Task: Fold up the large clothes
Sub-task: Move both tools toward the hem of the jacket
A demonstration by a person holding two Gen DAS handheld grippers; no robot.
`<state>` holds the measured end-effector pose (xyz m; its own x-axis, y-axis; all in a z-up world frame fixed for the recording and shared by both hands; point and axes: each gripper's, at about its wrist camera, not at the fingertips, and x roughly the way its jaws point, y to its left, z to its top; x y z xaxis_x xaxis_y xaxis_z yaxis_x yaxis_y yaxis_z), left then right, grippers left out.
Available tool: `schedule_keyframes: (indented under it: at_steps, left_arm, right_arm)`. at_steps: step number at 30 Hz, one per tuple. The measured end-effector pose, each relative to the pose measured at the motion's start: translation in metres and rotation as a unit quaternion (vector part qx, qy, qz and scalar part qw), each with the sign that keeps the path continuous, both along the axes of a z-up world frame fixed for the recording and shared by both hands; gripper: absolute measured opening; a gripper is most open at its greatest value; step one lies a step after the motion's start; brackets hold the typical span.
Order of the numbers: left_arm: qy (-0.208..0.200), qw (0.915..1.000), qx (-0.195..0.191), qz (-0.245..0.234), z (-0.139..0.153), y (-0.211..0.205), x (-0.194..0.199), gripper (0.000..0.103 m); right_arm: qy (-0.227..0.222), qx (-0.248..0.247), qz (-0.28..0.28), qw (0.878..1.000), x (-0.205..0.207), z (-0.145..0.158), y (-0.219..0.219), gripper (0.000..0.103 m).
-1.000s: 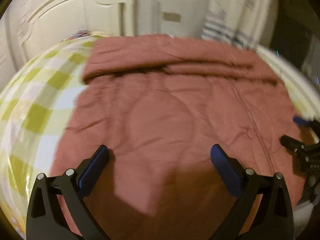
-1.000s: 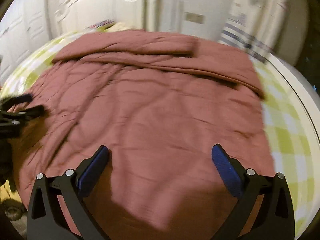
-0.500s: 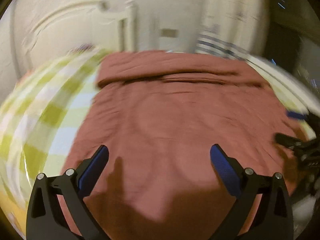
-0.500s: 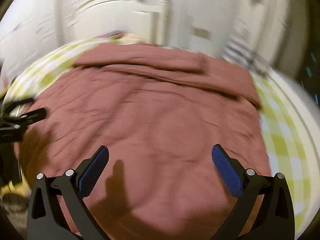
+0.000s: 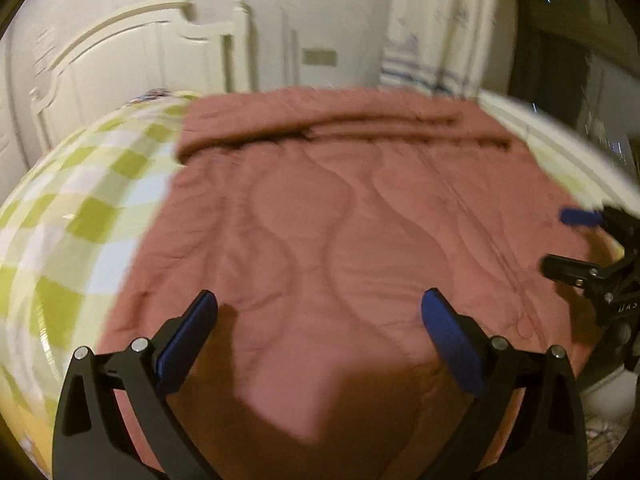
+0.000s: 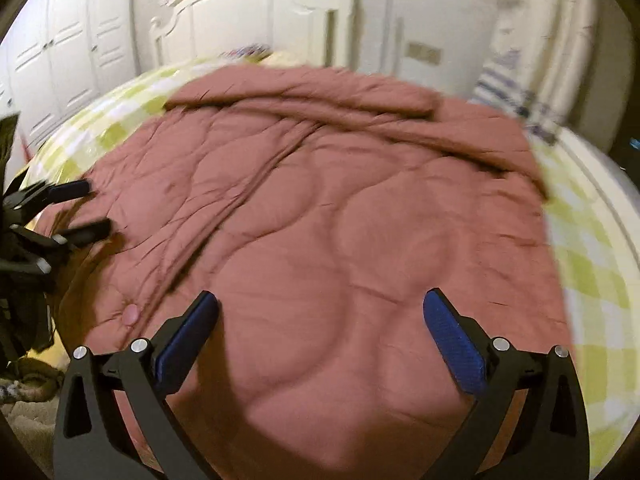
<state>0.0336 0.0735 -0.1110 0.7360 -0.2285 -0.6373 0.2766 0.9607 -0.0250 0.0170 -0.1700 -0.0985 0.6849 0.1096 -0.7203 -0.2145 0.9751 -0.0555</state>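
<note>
A large dusty-red quilted blanket (image 5: 340,220) lies spread over the bed, its far edge folded back in a thick band (image 5: 320,120). In the right wrist view the same blanket (image 6: 320,220) fills the middle. My left gripper (image 5: 318,312) hovers open above the blanket's near edge, nothing between its blue pads. My right gripper (image 6: 320,312) is open too, over the near part of the blanket. Each gripper shows in the other's view: the right gripper (image 5: 576,240) at the right border, the left gripper (image 6: 80,208) at the left border, both with fingers apart.
A green-and-white checked sheet (image 5: 80,208) covers the bed around the blanket. A white headboard (image 6: 248,12) stands at the far end, white wardrobe doors (image 6: 60,48) to the left. A striped curtain (image 5: 420,72) hangs at the far right. Rumpled floor clutter (image 6: 24,380) lies by the bed's left corner.
Both cameras swung and tilted with some blur; the view rose slightly to show more wall and headboard. The blanket has not moved and both grippers stayed open.
</note>
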Motion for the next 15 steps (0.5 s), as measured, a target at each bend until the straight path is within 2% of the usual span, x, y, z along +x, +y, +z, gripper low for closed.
schedule_keyframes:
  at_steps: [3, 5, 7, 9, 12, 15]
  left_arm:
    - [0.007, 0.9986, -0.025, 0.046, -0.002, 0.033, 0.001, 0.101]
    - [0.042, 0.9962, -0.01, 0.076, -0.017, 0.045, 0.015, 0.101]
    - [0.023, 0.997, 0.019, 0.072, -0.019, 0.038, 0.009, 0.101]
    - [0.025, 0.9966, 0.022, 0.075, -0.016, 0.034, 0.006, 0.101]
    - [0.023, 0.9988, -0.017, 0.04, -0.003, 0.025, -0.004, 0.101]
    - [0.0, 0.9997, 0.016, -0.018, -0.002, -0.004, -0.018, 0.101]
  right_arm:
    - [-0.001, 0.018, -0.039, 0.999, -0.008, -0.001, -0.034, 0.098]
    - [0.02, 0.018, -0.06, 0.998, -0.008, -0.018, -0.051, 0.098]
    - [0.003, 0.027, -0.059, 0.998, -0.012, -0.02, -0.052, 0.098]
    - [0.01, 0.011, -0.068, 0.998, -0.008, -0.018, -0.044, 0.098]
    - [0.003, 0.014, -0.061, 0.998, -0.009, -0.007, -0.031, 0.098]
    - [-0.011, 0.013, 0.0, 1.0, -0.017, 0.0, -0.002, 0.098]
